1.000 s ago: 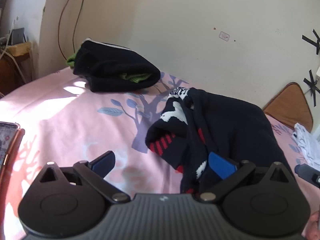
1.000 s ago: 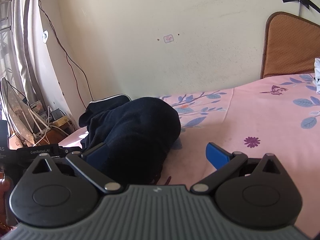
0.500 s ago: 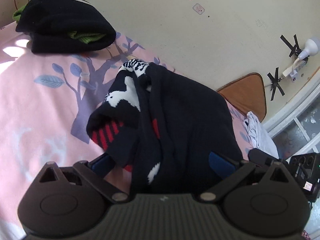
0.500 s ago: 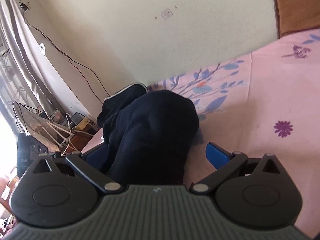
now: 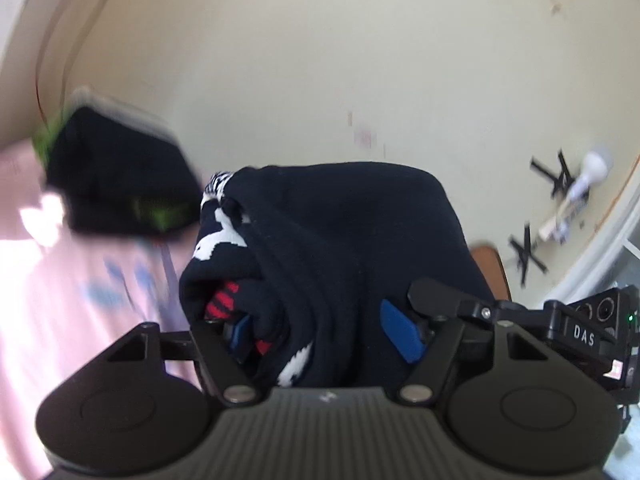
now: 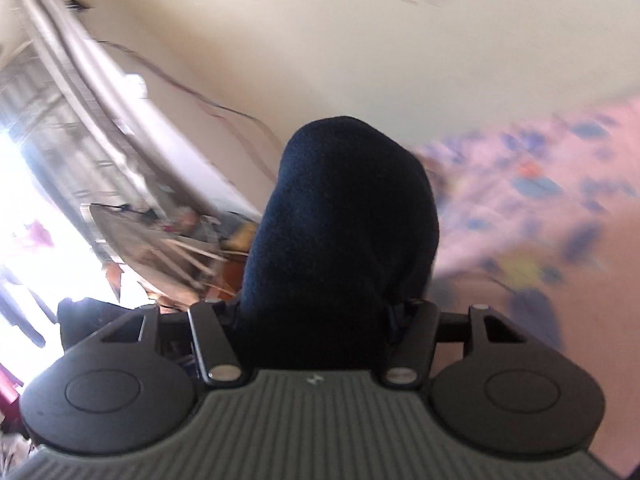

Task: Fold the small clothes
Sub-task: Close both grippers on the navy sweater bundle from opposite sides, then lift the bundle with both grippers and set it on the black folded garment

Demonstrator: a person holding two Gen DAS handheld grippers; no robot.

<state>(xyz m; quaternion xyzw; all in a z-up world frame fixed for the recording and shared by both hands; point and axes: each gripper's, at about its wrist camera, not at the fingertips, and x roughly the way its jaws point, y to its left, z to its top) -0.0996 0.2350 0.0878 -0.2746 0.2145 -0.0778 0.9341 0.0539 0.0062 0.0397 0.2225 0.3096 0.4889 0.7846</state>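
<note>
A dark navy knitted sweater (image 5: pixel 352 232) with white and red pattern hangs bunched between my two grippers, raised above the pink bed sheet (image 5: pixel 80 300). My left gripper (image 5: pixel 320 332) is closing on its patterned end; the blue pads (image 5: pixel 400 336) press into the fabric. In the right wrist view the same sweater (image 6: pixel 344 220) bulges up out of my right gripper (image 6: pixel 320 312), whose jaws are closing too, their pads buried in the cloth. The right tool's camera housing (image 5: pixel 592 332) shows just right of the left one.
A folded dark pile with green trim (image 5: pixel 120 184) lies on the bed by the wall. A wall lamp and taped cables (image 5: pixel 592 168) are at the right. A drying rack and clutter (image 6: pixel 160 248) stand beside the bed under a bright window (image 6: pixel 24 200). Floral sheet (image 6: pixel 540 220) stretches right.
Both grippers went from wide open around the sweater to narrowed on it. The sweater has come up off the bed, and both views have swung upward and blurred.
</note>
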